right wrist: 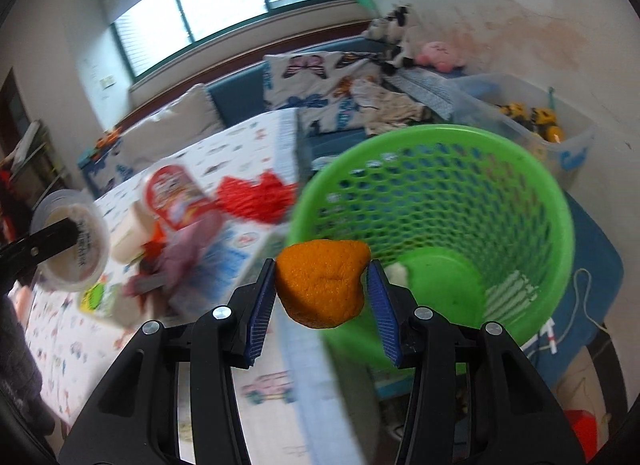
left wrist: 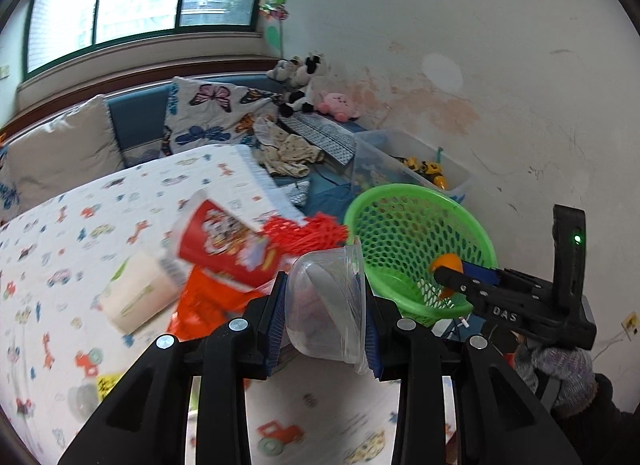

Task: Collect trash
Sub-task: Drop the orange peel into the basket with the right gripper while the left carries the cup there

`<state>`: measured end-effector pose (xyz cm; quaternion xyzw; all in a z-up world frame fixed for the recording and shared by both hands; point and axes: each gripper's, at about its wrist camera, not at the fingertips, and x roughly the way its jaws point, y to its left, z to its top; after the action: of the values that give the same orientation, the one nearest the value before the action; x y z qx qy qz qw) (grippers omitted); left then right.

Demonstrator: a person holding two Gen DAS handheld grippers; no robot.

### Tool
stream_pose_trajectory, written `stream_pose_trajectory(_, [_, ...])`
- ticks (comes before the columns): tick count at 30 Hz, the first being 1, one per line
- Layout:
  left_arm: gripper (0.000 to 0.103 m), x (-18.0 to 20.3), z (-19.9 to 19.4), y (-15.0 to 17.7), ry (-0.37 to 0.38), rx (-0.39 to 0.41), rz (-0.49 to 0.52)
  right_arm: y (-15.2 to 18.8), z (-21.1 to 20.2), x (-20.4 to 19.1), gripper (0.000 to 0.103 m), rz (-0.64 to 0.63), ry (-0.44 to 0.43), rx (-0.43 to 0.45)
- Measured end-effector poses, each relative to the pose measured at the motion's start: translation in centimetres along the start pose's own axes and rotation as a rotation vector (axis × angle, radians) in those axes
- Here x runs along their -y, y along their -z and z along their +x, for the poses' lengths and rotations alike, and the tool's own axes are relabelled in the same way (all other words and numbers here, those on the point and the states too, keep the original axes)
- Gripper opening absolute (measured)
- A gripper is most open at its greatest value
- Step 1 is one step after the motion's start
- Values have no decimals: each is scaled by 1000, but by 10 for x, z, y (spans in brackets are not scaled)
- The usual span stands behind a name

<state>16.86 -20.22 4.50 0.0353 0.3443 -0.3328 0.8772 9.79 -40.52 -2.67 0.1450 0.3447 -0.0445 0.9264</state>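
The right gripper (right wrist: 322,293) squeezes a bumpy orange peel (right wrist: 322,283); the left gripper (left wrist: 326,313) squeezes a clear plastic cup (left wrist: 326,305). Both look on their way to the green mesh plastic basket (right wrist: 440,201). Next, hold each over it and let go.

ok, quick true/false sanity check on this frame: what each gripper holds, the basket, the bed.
1. The left gripper is shut on a clear plastic cup. True.
2. The right gripper is empty. False: it is shut on an orange peel.
3. The green basket is solid-walled. False: its wall is open mesh.
4. A red snack tub lies on the printed bed sheet. True.
5. The orange peel already lies in the basket. False: it is in the gripper, near the rim.
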Motion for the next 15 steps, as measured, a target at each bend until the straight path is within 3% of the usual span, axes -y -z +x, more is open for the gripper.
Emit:
stream_pose_trajectory(11, [33, 47, 52, -27, 62, -49, 75, -6, 15, 40, 49, 56, 50, -27])
stream_pose_trajectory(15, [33, 59, 69, -35, 77, -70, 89, -6, 14, 48, 55, 70, 58, -17])
